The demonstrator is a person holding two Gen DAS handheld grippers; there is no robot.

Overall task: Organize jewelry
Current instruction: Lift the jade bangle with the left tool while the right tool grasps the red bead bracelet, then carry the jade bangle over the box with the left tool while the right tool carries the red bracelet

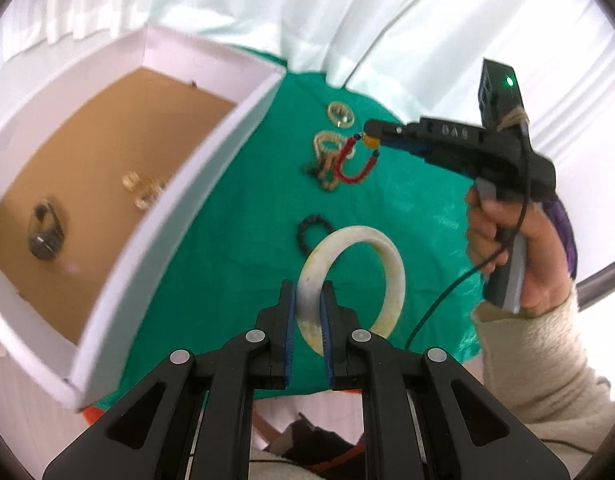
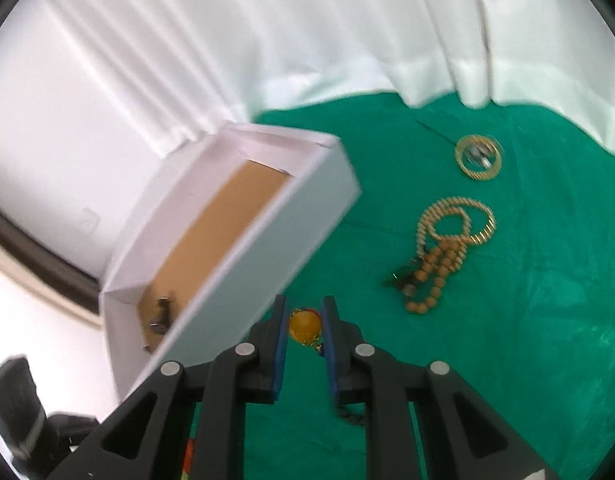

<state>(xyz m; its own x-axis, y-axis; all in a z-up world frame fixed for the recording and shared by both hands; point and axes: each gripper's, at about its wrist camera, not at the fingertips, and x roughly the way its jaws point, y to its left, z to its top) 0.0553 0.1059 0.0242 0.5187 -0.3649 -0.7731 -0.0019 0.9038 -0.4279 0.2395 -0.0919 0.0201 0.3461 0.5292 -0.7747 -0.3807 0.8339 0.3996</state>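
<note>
While my left claw grips the white bangle and my right claw pinches the red necklace, both loads next go to the box at nine o'clock.

**Stone, beads, card and cloth**

The bangle looks like polished pale stone, smooth and faintly glossy. The box has matt white card walls and a brown, kraft-like floor. The green cloth is woven and matt, lightly creased. The bead string seems dull wood, though blur makes this uncertain; the amber bead is glossy and translucent.
</note>
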